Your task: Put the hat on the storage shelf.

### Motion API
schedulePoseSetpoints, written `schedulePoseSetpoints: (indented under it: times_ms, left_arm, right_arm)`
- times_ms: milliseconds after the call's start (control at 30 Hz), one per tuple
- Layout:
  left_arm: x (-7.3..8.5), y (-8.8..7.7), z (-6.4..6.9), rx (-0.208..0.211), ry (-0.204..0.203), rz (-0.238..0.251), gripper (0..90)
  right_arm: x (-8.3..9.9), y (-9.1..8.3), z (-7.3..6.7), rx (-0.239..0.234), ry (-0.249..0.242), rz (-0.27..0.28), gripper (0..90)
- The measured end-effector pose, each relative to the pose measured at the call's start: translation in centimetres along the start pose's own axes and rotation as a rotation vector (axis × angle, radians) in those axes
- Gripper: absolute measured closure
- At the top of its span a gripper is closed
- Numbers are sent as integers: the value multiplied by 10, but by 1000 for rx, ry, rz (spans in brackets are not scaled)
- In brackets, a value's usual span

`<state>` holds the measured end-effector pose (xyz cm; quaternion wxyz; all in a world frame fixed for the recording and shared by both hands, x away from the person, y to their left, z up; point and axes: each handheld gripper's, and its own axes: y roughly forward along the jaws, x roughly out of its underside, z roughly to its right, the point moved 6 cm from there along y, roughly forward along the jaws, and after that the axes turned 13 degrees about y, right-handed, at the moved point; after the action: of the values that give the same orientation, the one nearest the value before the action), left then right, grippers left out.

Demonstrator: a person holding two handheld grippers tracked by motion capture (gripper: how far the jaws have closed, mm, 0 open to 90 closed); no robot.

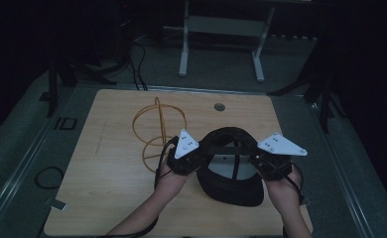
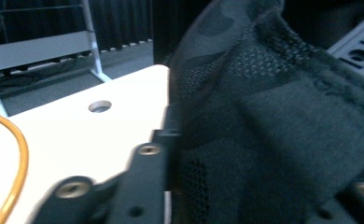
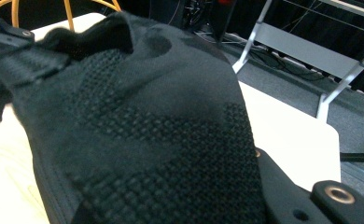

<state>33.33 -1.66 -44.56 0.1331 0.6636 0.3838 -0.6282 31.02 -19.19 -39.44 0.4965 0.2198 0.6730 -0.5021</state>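
Overhead, a black baseball cap (image 1: 231, 173) sits near the front middle of the wooden table (image 1: 107, 198), held between the two tools. Its brim lies toward the person, its crown opening faces up, and pale lining shows inside. The left gripper (image 1: 191, 156) meets the cap's left rim, with the person's left hand (image 1: 169, 178) behind it; the right gripper (image 1: 266, 161) meets the right rim, with the right hand (image 1: 286, 186) behind it. Each carries a grey three-cornered plate on top.

From the left gripper view, dark knitted cap fabric (image 2: 273, 116) lies right against the black jaws, one jaw to the left of the cloth and another part at the lower right, so the tool appears to be pinching the cap's edge. From the right gripper view, the cap (image 3: 138, 130) covers the jaws almost wholly; one jaw peeks out at lower right, and I cannot tell whether this tool is clamped on the cloth or spread.

Just left of the cap stands a yellow wire-ring frame (image 1: 157, 131), close to the left gripper. A round hole (image 1: 219, 106) lies in the table's far side.
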Motion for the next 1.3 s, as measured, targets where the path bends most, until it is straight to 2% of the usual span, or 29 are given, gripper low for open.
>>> schedulePoseSetpoints:
  times_ms: [67, 100, 200, 367, 500, 700, 767, 800, 833, 867, 900, 933, 967, 1067, 1100, 1133, 1167, 1300]
  left_arm:
    - [-2, 1, -2, -14, -5, 0, 881]
    - [-4, 1, -3, -29, -1, -3, 885]
    - [-5, 2, -3, -32, 3, -8, 889]
    - [-10, 1, -2, -52, 13, -7, 891]
    - [-12, 2, -2, -55, 34, -18, 892]
    - [-17, 1, -3, -51, 31, -5, 892]
    - [-23, -1, -4, -48, 27, 3, 893]
    - [-23, -1, -4, -48, 27, 3, 893]
    - [-27, -1, -5, -54, 36, 6, 893]
    - [-27, -1, -5, -54, 36, 6, 893]
    - [-30, -2, -6, -58, 37, 13, 893]
    - [-30, -2, -6, -58, 37, 13, 893]
    - [-34, -4, -8, -68, 38, 15, 893]
    - [-36, -5, -9, -69, 36, 20, 893]
    - [-38, -5, -9, -80, 43, 26, 893]
    - [-38, -5, -9, -80, 43, 26, 893]
    - [-38, -6, -9, -74, 44, 29, 893]
    - [-41, -7, -7, -82, 56, 36, 892]
  right_arm:
    - [2, 0, 1, 1, 2, -1, 886]
    - [4, 1, 1, 0, 9, -3, 885]
    - [6, 1, 1, 6, 13, 6, 885]
    - [17, 1, 3, -10, 53, 15, 883]
    - [27, 3, 5, -11, 68, 7, 879]
    - [37, 3, 4, -21, 82, 16, 831]
    - [43, 5, 4, -26, 94, 23, 770]
    - [43, 5, 4, -26, 94, 23, 770]
    - [47, 5, 3, -42, 114, 31, 718]
    - [47, 5, 3, -42, 114, 31, 718]
    - [50, 3, 3, -57, 127, 35, 650]
    - [50, 3, 3, -57, 127, 35, 650]
    - [52, 1, 3, -76, 136, 47, 561]
    - [55, -2, 5, -83, 136, 55, 508]
    - [58, -4, 8, -92, 156, 53, 455]
    - [58, -4, 8, -92, 156, 53, 455]
    - [63, -6, 10, -106, 166, 48, 397]
    - [69, -10, 10, -139, 156, 35, 363]
